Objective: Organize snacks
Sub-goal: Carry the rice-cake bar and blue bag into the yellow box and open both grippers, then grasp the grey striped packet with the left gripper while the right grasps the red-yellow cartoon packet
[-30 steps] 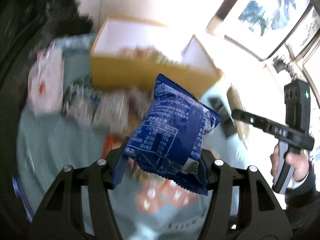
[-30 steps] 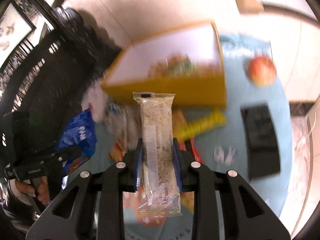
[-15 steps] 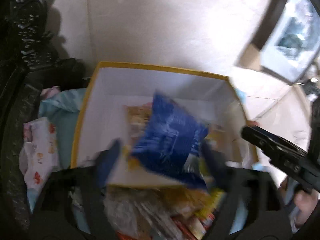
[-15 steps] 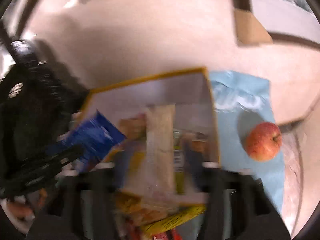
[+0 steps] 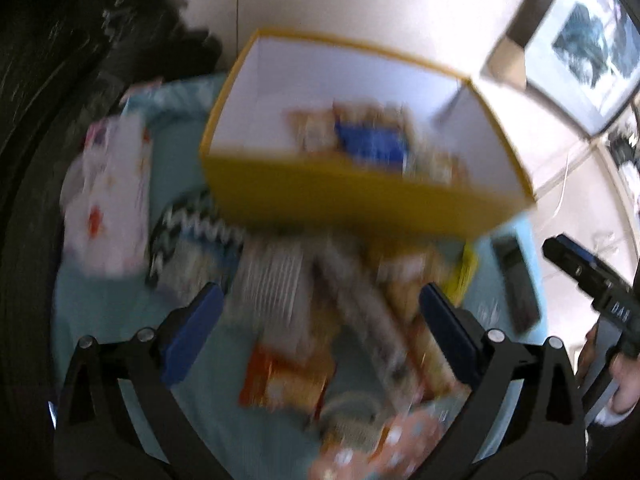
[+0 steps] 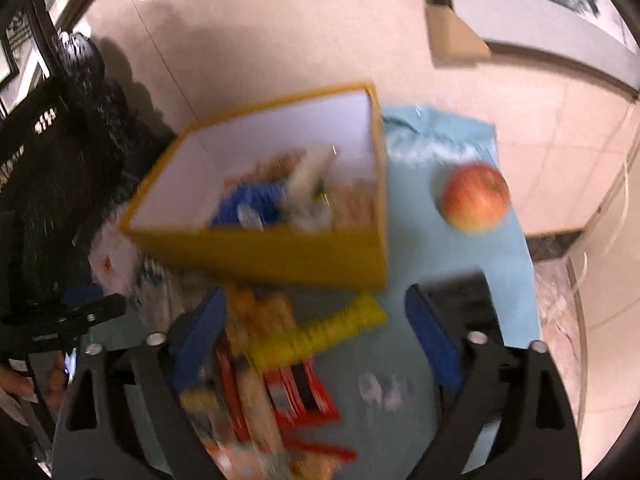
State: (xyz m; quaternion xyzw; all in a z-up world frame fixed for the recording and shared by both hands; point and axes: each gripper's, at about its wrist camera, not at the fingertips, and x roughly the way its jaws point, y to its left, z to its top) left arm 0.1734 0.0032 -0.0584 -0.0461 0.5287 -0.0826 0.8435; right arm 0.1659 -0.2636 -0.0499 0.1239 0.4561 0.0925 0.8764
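A yellow box (image 5: 340,196) with white inner walls stands on a light blue cloth (image 5: 100,320). Inside it lie the blue packet (image 5: 372,144) and other snacks; in the right wrist view the blue packet (image 6: 248,200) sits beside the clear wrapped bar (image 6: 308,172). My left gripper (image 5: 318,296) hovers over the loose snack pile (image 5: 288,300) in front of the box, its jaws opening with nothing held. My right gripper (image 6: 314,296) is likewise opening and empty, above a yellow packet (image 6: 320,332) and red packets (image 6: 296,392). The picture is blurred.
A red apple (image 6: 476,198) rests on the cloth right of the box. A black flat device (image 6: 464,292) lies near the right finger. A white patterned pouch (image 5: 108,196) lies left of the box. Dark carved furniture (image 6: 52,184) stands at the left.
Both grippers let go: the blue packet and the clear bar now lie in the yellow box. Both jaws went from shut to wide and drew back over the snack pile.
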